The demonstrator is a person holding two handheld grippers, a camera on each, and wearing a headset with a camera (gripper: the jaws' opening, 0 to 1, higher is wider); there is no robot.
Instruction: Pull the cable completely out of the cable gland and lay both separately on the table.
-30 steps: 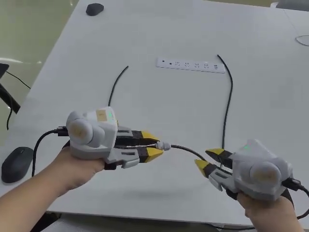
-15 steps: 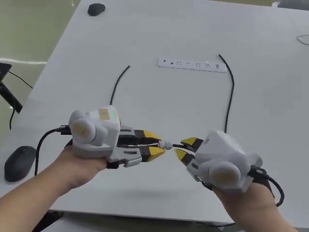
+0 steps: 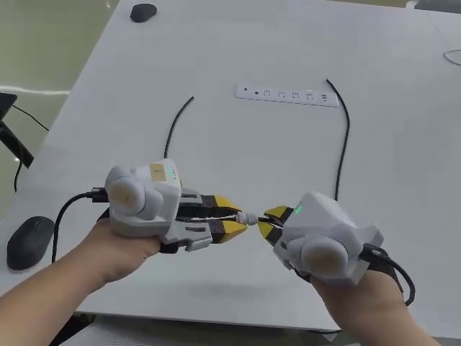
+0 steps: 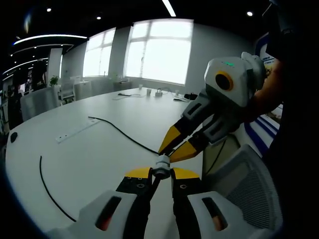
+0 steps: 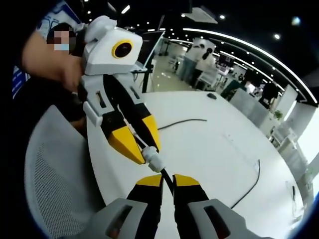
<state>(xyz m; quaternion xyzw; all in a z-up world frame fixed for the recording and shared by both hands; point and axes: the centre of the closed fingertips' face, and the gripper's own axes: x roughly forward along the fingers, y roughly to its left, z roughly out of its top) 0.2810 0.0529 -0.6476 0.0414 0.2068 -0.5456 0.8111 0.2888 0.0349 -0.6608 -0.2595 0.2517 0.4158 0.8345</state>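
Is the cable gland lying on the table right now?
No, the cable gland sits clamped in the left gripper, held up off the table.

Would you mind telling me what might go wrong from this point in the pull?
The right gripper pinches the cable close beside the cable gland, so it may slip rather than pull. The left gripper holds the gland in the air near the front edge of the table; if jerked loose, it could fall off.
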